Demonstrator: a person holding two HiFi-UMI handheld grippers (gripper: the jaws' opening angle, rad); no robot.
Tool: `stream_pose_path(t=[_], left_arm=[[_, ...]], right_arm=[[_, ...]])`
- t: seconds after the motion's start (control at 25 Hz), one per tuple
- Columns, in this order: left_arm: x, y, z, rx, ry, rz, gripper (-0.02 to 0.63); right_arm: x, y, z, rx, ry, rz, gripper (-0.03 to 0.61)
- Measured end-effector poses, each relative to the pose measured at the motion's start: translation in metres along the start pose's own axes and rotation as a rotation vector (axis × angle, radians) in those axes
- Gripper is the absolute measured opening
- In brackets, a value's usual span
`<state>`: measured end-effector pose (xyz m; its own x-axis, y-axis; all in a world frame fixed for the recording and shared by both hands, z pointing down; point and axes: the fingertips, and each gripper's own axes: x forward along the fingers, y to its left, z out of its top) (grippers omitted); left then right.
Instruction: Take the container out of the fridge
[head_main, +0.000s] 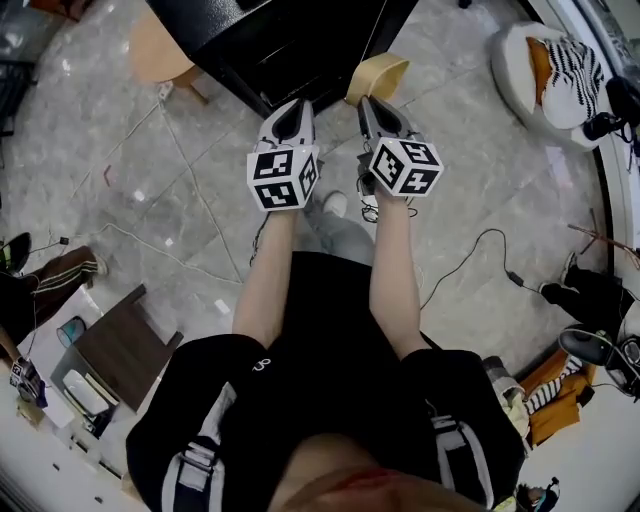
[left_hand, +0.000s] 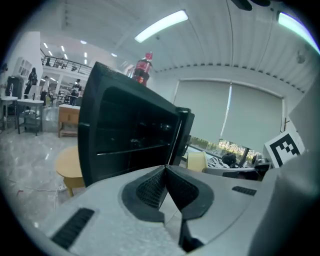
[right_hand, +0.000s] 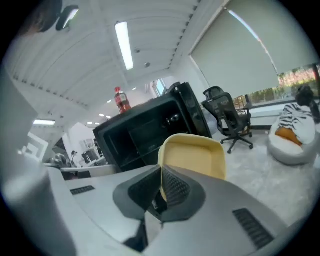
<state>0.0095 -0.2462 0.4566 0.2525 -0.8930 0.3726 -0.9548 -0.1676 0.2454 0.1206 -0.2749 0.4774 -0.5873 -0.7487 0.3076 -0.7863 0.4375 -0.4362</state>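
- Shoulders of the person (head_main: 330, 400), in a black shirt, are filling the bottom of the head view, and the lower edge is cutting off the head.
- Both bare forearms are reaching forward; each hand is hiding under the marker cube of its gripper.
- Ahead of them, the right gripper (right_hand: 161, 172) is pinching the near rim of the yellow container (right_hand: 194, 154), with its jaws closed on it.
- That container is hanging in the air outside the fridge (right_hand: 145, 131), in front of it, with its inside facing the right gripper view.
- Just beside, the left gripper (left_hand: 165, 169) is carrying nothing; its jaws are pressing together.
- Inside the black fridge, shelves are showing, but what is lying on them is too dark to tell.
- On top of the fridge a red bottle (left_hand: 142, 67) is standing; its label is too blurred to read.
- Beside the fridge a round wooden table (left_hand: 67, 167) is standing, partly hidden behind the gripper body.
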Motion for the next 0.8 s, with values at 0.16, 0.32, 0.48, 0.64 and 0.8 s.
stream_pose_path(t=[0.16, 0.32, 0.48, 0.64, 0.8], left_arm=[[0.006, -0.033, 0.029, 0.038, -0.059, -0.064, 0.009], [0.007, -0.064, 0.06, 0.075, -0.119, -0.115, 0.009], [0.01, -0.08, 0.095, 0.097, -0.187, -0.149, 0.009], [0.005, -0.09, 0.114, 0.11, -0.227, -0.16, 0.009], [0.006, -0.093, 0.124, 0.128, -0.25, -0.162, 0.009]], right_arm=[[-0.033, -0.009, 0.037, 0.088, -0.119, 0.009, 0.014], [-0.064, -0.027, 0.078, 0.05, -0.203, -0.032, 0.014], [-0.078, -0.034, 0.115, -0.01, -0.268, -0.06, 0.014], [-0.086, -0.031, 0.134, -0.055, -0.3, -0.07, 0.014], [-0.082, -0.03, 0.143, -0.075, -0.312, -0.07, 0.014]])
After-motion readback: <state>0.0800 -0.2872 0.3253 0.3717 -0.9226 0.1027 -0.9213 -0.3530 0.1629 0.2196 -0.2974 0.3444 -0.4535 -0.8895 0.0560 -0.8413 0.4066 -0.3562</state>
